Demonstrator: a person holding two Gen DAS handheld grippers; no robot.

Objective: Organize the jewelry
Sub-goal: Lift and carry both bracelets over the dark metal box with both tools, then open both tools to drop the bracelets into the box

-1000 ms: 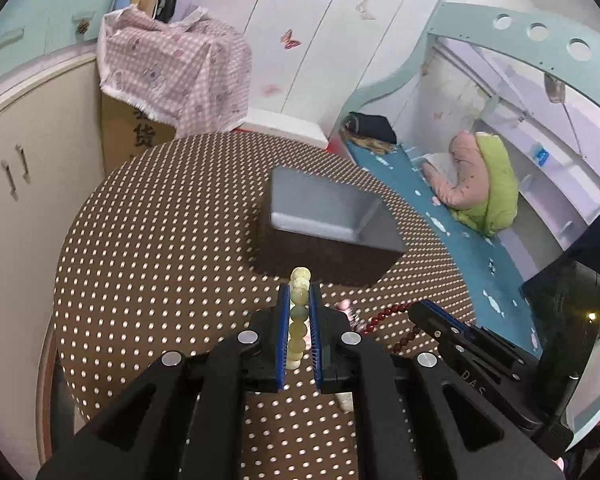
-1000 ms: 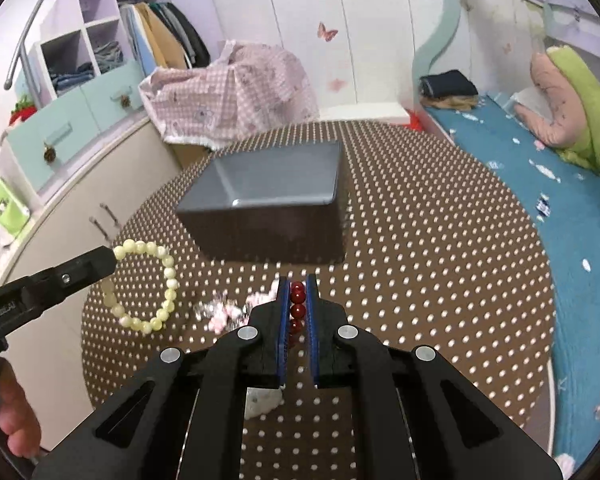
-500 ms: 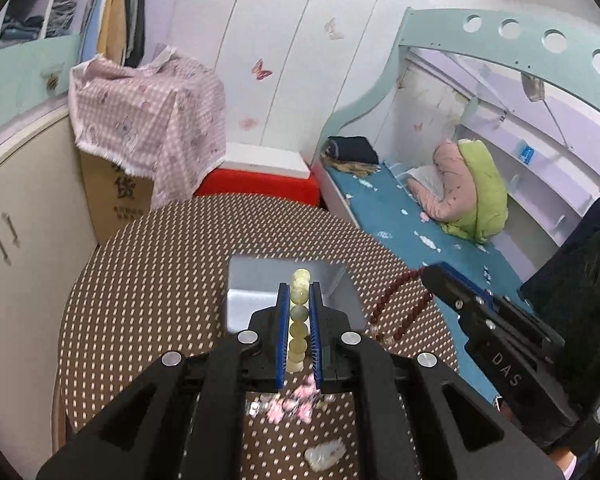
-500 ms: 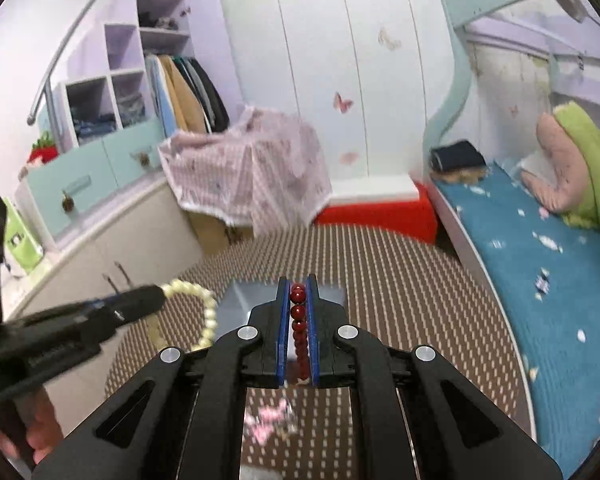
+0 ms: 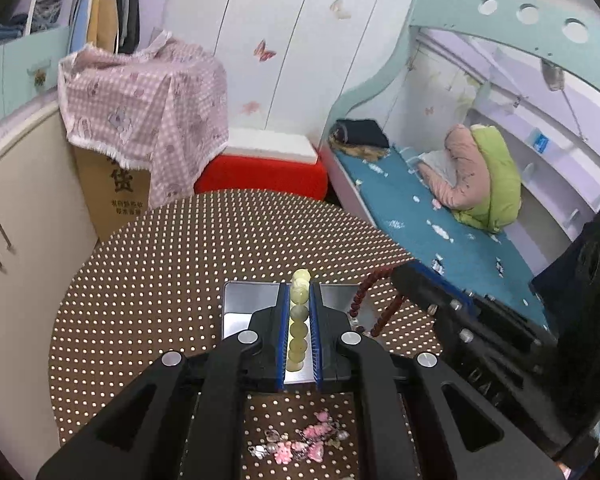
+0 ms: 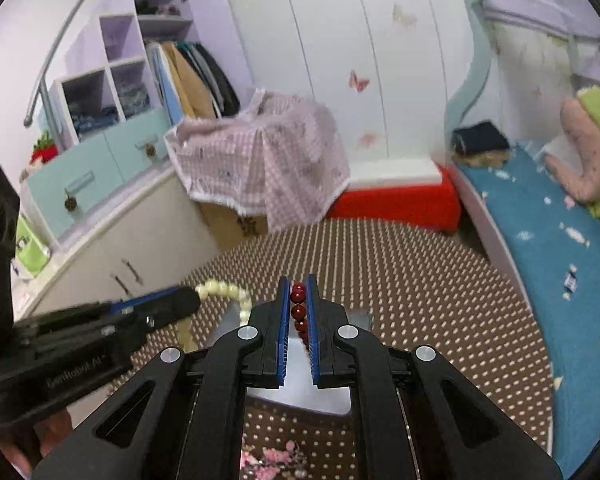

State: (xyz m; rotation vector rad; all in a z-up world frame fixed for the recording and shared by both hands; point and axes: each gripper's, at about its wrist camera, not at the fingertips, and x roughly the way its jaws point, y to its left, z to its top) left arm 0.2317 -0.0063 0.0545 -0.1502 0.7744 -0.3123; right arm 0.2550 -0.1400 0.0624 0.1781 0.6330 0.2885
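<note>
My left gripper (image 5: 299,292) is shut on a pale yellow-green bead bracelet (image 5: 299,322) and holds it above the open grey box (image 5: 240,308) on the dotted brown table. My right gripper (image 6: 299,290) is shut on a dark red bead bracelet (image 6: 299,312), also over the box (image 6: 300,396). In the left wrist view the right gripper (image 5: 404,276) sits just to the right with the red beads (image 5: 364,294) hanging from it. In the right wrist view the left gripper (image 6: 188,300) is at the left with the pale beads (image 6: 228,294) hanging.
A pink charm bracelet (image 5: 300,442) lies on the round table (image 5: 140,280) in front of the box; it also shows in the right wrist view (image 6: 276,460). A cabinet (image 5: 20,208) stands left of the table, a bed (image 5: 440,224) to the right, a red stool (image 5: 260,176) behind.
Both grippers have risen from the table with their bracelets and moved forward over the box. The box now sits under the fingers instead of ahead of them.
</note>
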